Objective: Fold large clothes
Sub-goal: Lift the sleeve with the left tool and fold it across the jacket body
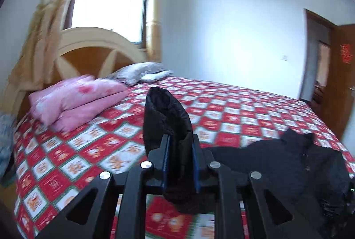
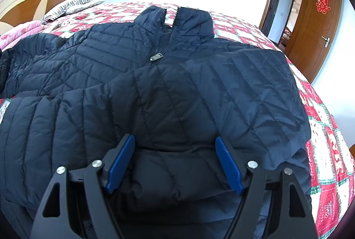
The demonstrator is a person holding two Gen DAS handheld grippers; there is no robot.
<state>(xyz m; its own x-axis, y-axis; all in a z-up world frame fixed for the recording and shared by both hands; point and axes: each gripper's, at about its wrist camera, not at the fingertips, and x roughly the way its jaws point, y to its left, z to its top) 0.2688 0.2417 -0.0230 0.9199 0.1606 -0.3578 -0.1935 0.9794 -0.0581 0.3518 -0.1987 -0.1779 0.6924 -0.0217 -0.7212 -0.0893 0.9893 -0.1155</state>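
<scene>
Two grippers work on one dark quilted jacket [image 2: 168, 74], which lies spread front-up on the red-and-white checked bedspread [image 1: 244, 110], collar toward the far side. The left gripper [image 1: 180, 150] is clamped tight on a fold of the jacket's fabric, which stands up between its blue pads above the bed. The right gripper [image 2: 175, 161] hangs over the jacket's near part with its jaws wide apart, fabric bulging between them. Pink folded bedding [image 1: 75, 101] lies far left, near the headboard [image 1: 93, 48].
</scene>
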